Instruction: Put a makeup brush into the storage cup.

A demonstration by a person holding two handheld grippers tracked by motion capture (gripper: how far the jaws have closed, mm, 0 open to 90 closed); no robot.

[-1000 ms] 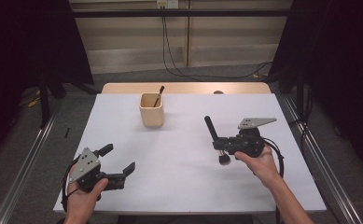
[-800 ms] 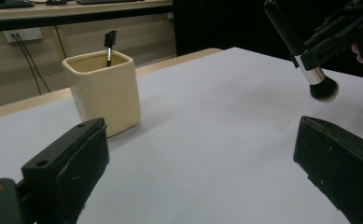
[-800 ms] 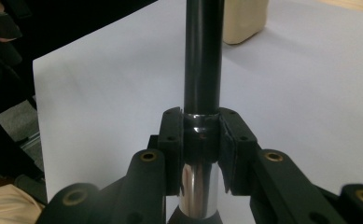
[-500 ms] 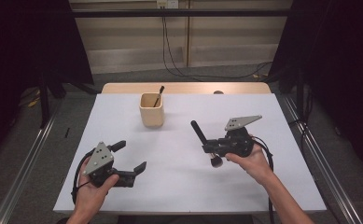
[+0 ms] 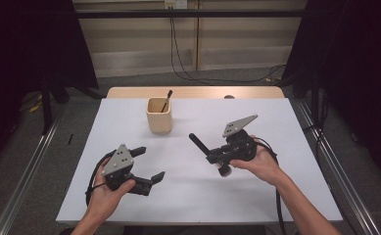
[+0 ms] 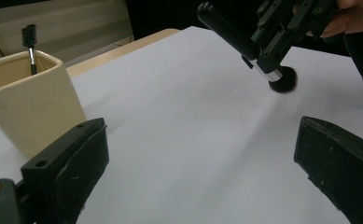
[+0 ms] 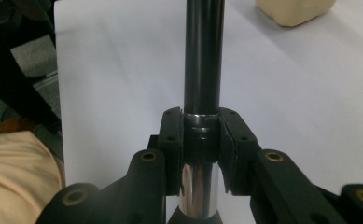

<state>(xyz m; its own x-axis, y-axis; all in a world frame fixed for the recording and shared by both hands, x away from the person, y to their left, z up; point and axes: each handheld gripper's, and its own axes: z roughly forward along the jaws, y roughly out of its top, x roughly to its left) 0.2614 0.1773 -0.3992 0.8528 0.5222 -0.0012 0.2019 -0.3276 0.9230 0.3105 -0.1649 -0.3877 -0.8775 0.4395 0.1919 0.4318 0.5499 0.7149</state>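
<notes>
A white worktop point(image 5: 276, 196) carries everything, with a strip of bare wood showing along its far edge. The person's right hand point(image 5: 264, 164) comes in from the near right corner and holds the right gripper point(image 5: 221, 155) above the middle of the worktop, a little toward the right edge; its jaws are clenched on a makeup brush point(image 5: 202, 147), pressing from both sides on the shiny metal collar, as the right gripper view shows point(image 7: 201, 135). The brush's black handle slants up toward the far left, and its dark bristle head point(image 6: 283, 80) hangs just over the white surface. The left hand point(image 5: 107, 193) holds the left gripper point(image 5: 146, 164) near the near left corner, jaws spread wide with nothing between them. A cream square cup point(image 5: 159, 115) stands close to the middle of the far edge, well apart from both grippers, and a thin spoolie brush point(image 6: 30, 44) leans inside it, bristles up
</notes>
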